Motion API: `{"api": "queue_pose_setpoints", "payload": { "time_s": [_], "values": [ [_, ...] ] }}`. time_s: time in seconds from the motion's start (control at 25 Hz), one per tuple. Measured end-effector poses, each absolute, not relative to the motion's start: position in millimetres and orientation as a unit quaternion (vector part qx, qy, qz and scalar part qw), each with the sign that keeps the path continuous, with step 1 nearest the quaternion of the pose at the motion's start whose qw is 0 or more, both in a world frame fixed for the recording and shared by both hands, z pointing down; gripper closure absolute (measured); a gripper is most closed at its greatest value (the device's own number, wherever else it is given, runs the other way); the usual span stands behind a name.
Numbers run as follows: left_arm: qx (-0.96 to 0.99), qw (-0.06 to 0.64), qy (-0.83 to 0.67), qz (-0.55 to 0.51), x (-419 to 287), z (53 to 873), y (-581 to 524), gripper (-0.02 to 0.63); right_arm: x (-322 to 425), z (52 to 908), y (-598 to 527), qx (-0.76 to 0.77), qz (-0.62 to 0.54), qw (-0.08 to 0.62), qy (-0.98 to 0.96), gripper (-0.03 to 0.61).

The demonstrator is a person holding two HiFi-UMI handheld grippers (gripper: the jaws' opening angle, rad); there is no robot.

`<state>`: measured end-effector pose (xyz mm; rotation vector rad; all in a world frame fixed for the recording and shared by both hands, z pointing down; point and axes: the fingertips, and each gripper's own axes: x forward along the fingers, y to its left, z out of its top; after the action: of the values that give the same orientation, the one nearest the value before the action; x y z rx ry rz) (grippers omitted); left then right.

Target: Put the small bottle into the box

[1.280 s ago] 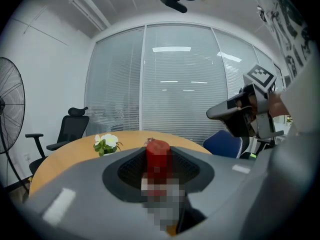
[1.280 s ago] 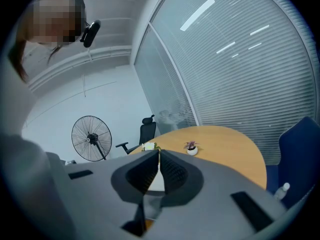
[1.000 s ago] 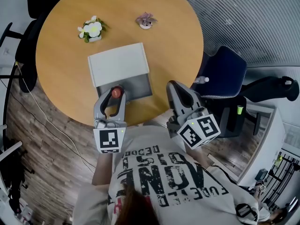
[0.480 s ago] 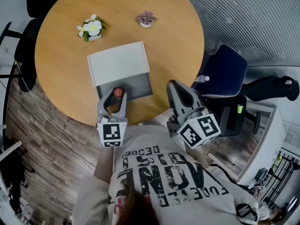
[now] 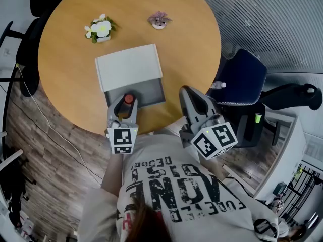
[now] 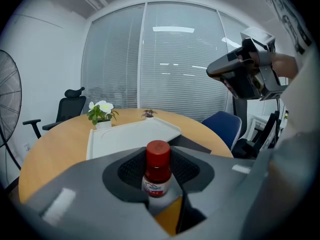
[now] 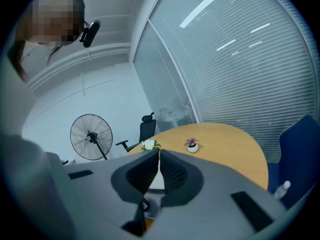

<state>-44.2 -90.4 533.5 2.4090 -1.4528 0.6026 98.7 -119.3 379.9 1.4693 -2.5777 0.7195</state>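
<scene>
The small bottle (image 5: 129, 99) has a red cap and a dark body with a white label. My left gripper (image 5: 125, 102) is shut on the small bottle (image 6: 157, 167) and holds it upright over the near end of the box. The box has a dark grey tray (image 5: 144, 91) and an open white lid (image 5: 128, 67) lying flat behind it on the round wooden table (image 5: 70, 84). The white lid (image 6: 125, 136) shows just past the bottle. My right gripper (image 5: 186, 92) hangs off the table's near right edge, its jaws shut on nothing (image 7: 159, 155).
A pot of white flowers (image 5: 100, 30) and a small purple plant (image 5: 159, 20) stand at the table's far side. A blue chair (image 5: 242, 79) with a clear bottle (image 5: 217, 85) on it is to the right. A floor fan (image 7: 91, 136) and a black chair (image 7: 145, 129) stand beyond the table.
My left gripper has sunk with the bottle and drifted slightly right, staying at the box's near end. The right gripper has not moved.
</scene>
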Motion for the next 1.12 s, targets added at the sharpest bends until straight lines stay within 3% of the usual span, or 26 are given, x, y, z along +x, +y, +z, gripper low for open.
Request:
{"api": "queue_pose_setpoints", "payload": {
  "time_s": [1.12],
  "values": [
    [0.812, 0.165, -0.485, 0.280, -38, 558, -85, 0.466, 101, 380, -118, 0.477, 0.235, 0.048, -0.845, 0.563]
  ]
}}
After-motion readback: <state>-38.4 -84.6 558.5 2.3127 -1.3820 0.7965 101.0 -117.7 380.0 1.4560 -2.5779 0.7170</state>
